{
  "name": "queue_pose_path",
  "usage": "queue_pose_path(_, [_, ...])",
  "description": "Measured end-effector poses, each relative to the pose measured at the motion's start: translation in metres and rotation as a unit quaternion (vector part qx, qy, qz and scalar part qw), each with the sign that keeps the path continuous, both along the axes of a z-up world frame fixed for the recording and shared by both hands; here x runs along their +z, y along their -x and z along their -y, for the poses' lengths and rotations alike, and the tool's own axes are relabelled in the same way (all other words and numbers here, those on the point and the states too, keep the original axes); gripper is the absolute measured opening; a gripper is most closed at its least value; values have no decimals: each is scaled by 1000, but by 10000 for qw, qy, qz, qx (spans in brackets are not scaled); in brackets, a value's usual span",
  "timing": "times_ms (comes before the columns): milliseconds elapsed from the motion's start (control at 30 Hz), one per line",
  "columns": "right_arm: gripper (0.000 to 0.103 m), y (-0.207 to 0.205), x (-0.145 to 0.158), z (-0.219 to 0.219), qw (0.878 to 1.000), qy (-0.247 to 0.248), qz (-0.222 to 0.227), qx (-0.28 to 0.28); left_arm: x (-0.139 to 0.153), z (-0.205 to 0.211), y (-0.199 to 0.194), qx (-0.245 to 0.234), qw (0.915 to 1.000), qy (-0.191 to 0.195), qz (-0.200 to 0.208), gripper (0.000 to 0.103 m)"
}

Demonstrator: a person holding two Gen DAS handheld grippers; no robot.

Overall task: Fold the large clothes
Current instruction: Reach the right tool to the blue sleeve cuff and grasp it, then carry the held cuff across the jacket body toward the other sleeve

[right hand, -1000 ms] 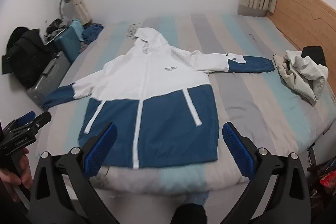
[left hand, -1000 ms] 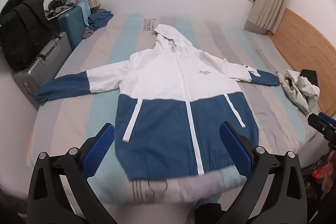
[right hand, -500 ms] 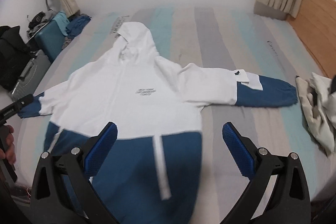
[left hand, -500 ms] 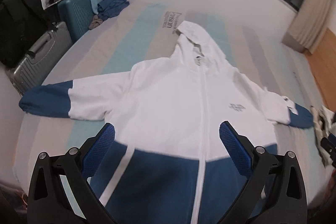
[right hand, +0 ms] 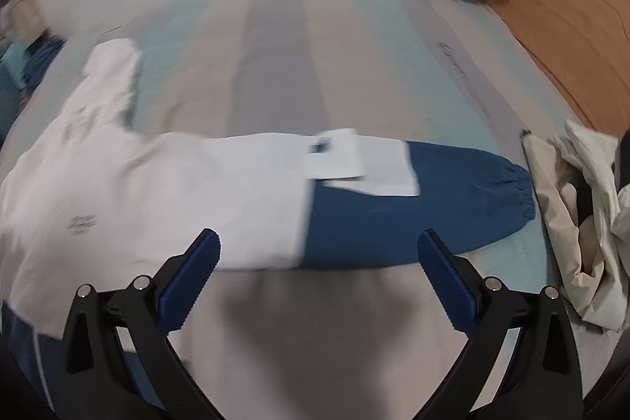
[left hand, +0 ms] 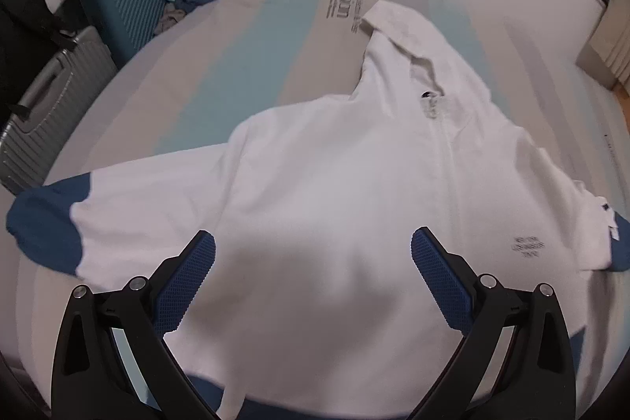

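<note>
You have brought both grippers in fast over the last second: from a stand-off at the foot of the bed, with the whole hooded jacket [left hand: 334, 184] in view, each camera now sits close over the upper half of it. The two have split apart, left towards the chest and left sleeve, right out along the right sleeve. My reading is that you are past surveying and closing in on the first fold, probably the sleeves, and nothing is gripped yet.

The jacket lies flat and face up on the striped bed [left hand: 244, 65], hood [left hand: 409, 34] pointing away from you, arms spread to either side.

Your left gripper [left hand: 313, 262] hangs wide open over the white chest panel, and I cannot tell whether it touches the cloth. The left sleeve's blue cuff [left hand: 43, 227] lies well off to its left, near the bed edge.

Your right gripper [right hand: 319, 262] is also spread wide, holding nothing. The right sleeve [right hand: 354, 207] runs across just beyond its fingertips, the white-to-blue seam roughly between them, with bare sheet under the jaws. The elastic cuff [right hand: 519, 195] lies further right, close to a crumpled pale garment [right hand: 582, 223]. This view is motion-blurred.
</note>
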State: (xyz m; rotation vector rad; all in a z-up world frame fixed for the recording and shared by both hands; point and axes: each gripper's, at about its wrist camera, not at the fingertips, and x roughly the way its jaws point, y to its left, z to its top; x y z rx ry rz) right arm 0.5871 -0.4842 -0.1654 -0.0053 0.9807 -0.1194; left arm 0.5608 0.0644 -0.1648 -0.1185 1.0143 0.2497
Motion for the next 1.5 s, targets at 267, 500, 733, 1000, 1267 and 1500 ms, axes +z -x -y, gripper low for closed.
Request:
queue_pose_path(267, [96, -36, -39, 167, 9944, -339, -304, -957, -52, -2, -37, 56, 9995, -118, -274, 97])
queue_pose_path(500, [89, -42, -64, 257, 9847, -822, -636, -1400, -77, 8, -48, 48, 9987, -166, -469, 97])
queue_pose_path(733, [84, -43, -89, 280, 9835, -784, -861, -1382, -86, 19, -57, -12, 9985, -238, -501, 97])
queue_pose_path(1000, [67, -51, -101, 291, 9790, -969, -870, -1566, -96, 26, -72, -161, 9974, -357, -597, 97])
queue_pose_path(1267, [31, -47, -92, 289, 9775, -755, -1162, -1588, -96, 27, -69, -144, 9970, -390, -646, 97])
queue_pose_path(1500, [26, -57, -62, 264, 9810, -660, -1097, -1456, -96, 28, -69, -140, 9964, -457, -696, 97])
